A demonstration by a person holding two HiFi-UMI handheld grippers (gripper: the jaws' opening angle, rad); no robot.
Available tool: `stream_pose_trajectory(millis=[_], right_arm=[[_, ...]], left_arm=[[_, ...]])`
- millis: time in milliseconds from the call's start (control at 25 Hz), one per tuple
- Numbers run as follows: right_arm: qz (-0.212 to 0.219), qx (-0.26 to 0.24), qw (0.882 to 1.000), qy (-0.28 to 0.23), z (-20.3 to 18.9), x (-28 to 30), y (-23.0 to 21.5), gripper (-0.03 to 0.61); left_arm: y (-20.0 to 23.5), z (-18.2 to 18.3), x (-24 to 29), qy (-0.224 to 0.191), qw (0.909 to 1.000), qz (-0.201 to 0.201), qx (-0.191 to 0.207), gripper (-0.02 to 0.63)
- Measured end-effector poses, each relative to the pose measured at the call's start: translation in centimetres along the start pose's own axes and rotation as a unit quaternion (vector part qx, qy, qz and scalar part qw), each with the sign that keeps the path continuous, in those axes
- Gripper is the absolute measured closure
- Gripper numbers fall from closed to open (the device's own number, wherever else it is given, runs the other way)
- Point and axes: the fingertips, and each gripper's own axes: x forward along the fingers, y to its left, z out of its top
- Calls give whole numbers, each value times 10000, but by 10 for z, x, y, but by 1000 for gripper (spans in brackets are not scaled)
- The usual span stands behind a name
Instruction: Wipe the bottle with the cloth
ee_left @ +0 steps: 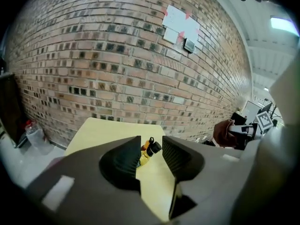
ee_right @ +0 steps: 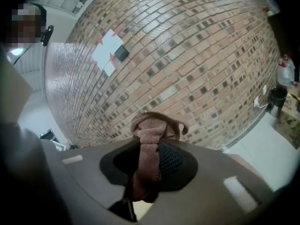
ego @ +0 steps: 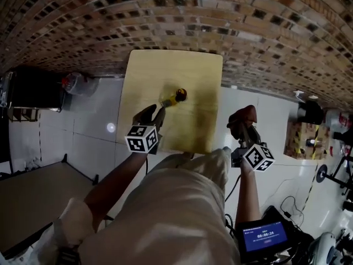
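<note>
Bottle (ego: 176, 96), seemingly flat, on table (ego: 165, 70)

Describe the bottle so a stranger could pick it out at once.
Find the pale wooden table that stands against the brick wall. Near the table's middle is the bottle: small, with a yellow body and a dark cap, and it is the only thing on the tabletop.

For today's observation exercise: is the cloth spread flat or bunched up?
Bunched up: the cloth is pinched into a wad between the right gripper's jaws.
</note>
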Motion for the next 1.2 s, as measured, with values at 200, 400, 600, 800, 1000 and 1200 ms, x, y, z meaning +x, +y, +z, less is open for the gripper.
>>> stream_pose_trajectory(millis=[200,400,600,800,1000,1200], right_arm=[[241,85,9990,-367,16,-37,-3,495],[553,-27,9959,-713,40,-102,1,495],[609,-182,9947,-804,38,-188,-27,495],[664,-60,9948,-769,16,-254,-61,495],[789,70,9941,-739,-4,-293,-78,495],[782,108,9955,-526,-29,-311,-83,495]], left_arm=[[-38,5,-23,-152,9996,-20,236,471],[-89,-21,-50,-11,9987,12,502,483],[-160,-60,-77,42,9994,9,337,492],[-230,-99,-111,59,9984,-63,565,495],[-251,-138,-158,51,9987,242,442,495],[-230,-159,-205,-135,9972,735,46,499]])
